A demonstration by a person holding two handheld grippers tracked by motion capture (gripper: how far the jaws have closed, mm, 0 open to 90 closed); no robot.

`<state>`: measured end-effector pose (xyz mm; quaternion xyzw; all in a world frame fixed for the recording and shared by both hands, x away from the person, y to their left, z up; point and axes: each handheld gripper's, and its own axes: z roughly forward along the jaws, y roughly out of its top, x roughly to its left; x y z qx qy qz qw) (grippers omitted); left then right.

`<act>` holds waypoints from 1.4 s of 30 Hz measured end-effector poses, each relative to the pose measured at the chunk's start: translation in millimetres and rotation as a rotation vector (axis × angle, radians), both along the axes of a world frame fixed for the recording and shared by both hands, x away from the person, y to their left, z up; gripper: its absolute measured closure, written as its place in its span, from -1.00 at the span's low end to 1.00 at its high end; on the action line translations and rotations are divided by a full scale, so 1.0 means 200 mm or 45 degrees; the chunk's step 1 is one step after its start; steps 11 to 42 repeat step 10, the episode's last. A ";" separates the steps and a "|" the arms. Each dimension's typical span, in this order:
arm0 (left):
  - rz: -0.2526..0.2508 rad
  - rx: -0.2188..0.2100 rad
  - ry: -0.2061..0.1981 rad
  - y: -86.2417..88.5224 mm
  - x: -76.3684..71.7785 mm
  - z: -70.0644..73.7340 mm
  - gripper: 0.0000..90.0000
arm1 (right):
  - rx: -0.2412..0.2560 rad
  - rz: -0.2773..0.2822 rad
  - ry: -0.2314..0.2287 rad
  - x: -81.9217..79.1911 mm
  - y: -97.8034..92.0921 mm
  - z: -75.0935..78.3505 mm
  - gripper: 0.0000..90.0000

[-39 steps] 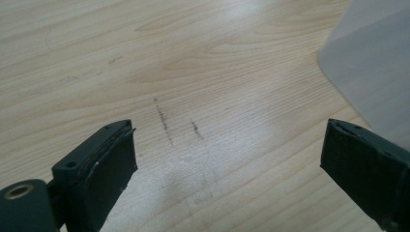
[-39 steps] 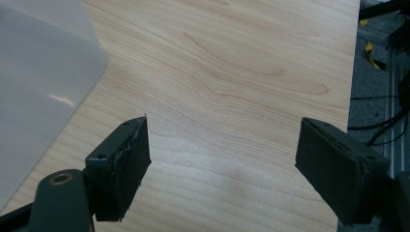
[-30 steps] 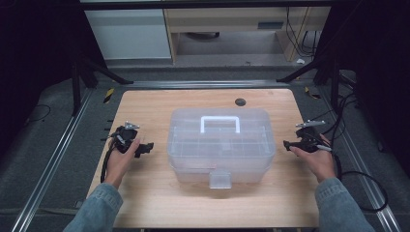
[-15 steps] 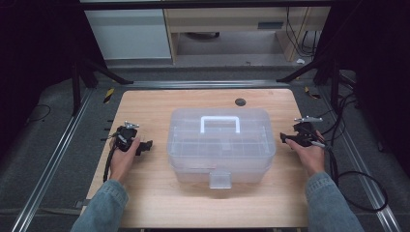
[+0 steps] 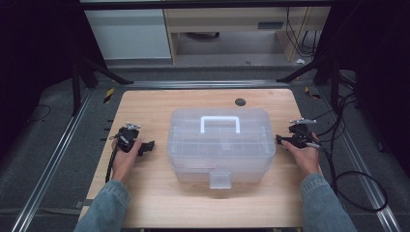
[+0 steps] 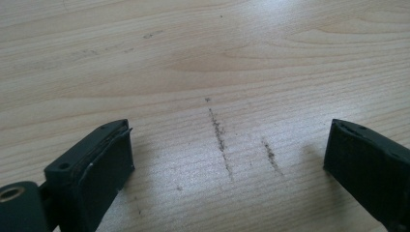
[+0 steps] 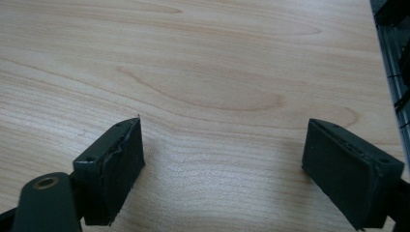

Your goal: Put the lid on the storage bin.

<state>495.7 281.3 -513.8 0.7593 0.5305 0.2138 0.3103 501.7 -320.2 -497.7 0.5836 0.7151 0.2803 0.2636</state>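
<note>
Claws [image 5: 151, 145] [image 5: 279, 140] released either side of closed clear box [image 5: 221, 143], contents unclear.

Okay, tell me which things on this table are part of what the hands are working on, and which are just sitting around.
Part of the job:
- clear plastic box with its white handle, lid shut, mid-table
- left gripper, jaws open, left of the box
- right gripper, jaws open, at the box's right end

Just lying about:
- dark round spot near the table's far edge
- loose cables on the floor
</note>
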 end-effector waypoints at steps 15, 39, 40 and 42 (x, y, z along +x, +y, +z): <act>0.002 -0.013 -0.036 0.00 -0.01 -0.02 -1.00 | 0.038 -0.027 -0.037 -0.01 0.02 -0.03 -0.89; 0.002 -0.013 -0.036 0.00 -0.01 -0.02 -1.00 | 0.038 -0.027 -0.037 -0.01 0.02 -0.03 -0.89; 0.002 -0.013 -0.036 0.00 -0.01 -0.02 -1.00 | 0.038 -0.027 -0.037 -0.01 0.02 -0.03 -0.89; 0.002 -0.013 -0.036 0.00 -0.01 -0.02 -1.00 | 0.038 -0.027 -0.037 -0.01 0.02 -0.03 -0.89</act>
